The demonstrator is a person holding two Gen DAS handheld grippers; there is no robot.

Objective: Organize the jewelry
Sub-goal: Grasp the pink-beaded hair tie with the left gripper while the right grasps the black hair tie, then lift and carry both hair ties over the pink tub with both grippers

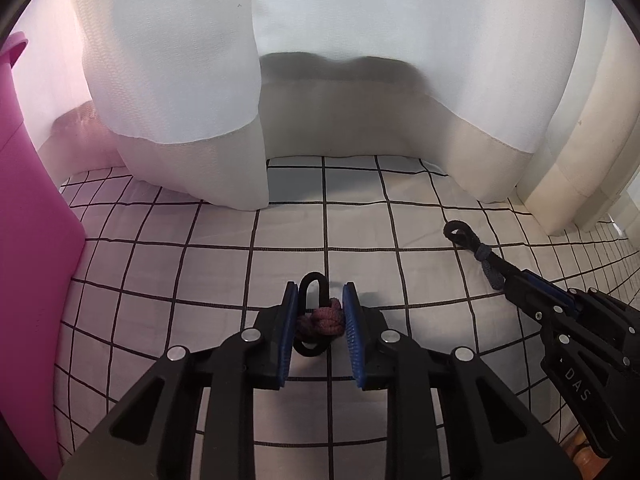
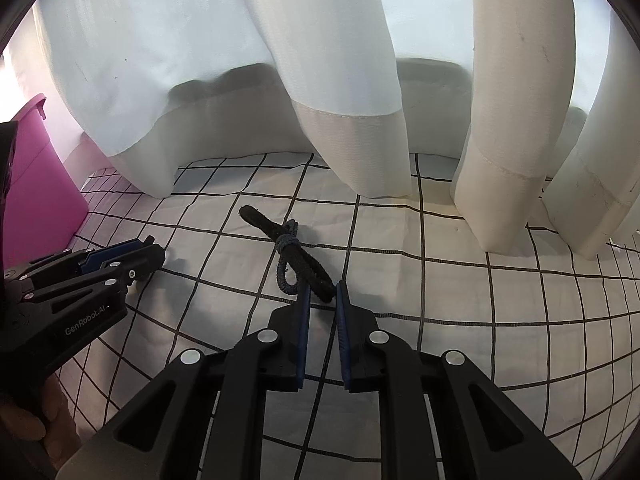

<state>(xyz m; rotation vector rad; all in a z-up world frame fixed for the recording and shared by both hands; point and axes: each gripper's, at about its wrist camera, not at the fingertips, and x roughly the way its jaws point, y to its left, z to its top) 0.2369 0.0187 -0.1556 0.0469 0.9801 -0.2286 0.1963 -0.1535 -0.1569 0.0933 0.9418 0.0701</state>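
A black cord band with a pink knot [image 1: 320, 320] sits between the blue pads of my left gripper [image 1: 321, 308]; the jaws are closed around it, the left pad touching the cord. A second black band with a dark blue knot [image 2: 289, 249] lies on the checked cloth [image 2: 440, 288]. My right gripper [image 2: 322, 292] is shut on its near end. In the left wrist view this band [image 1: 476, 250] stretches left from the right gripper [image 1: 520, 284]. The left gripper [image 2: 152, 254] shows at the left of the right wrist view.
A pink plastic bin [image 1: 32, 240] stands at the left, also in the right wrist view [image 2: 36, 184]. White curtains [image 1: 180, 100] hang down onto the back of the cloth. A white ledge [image 1: 580, 184] is at the far right.
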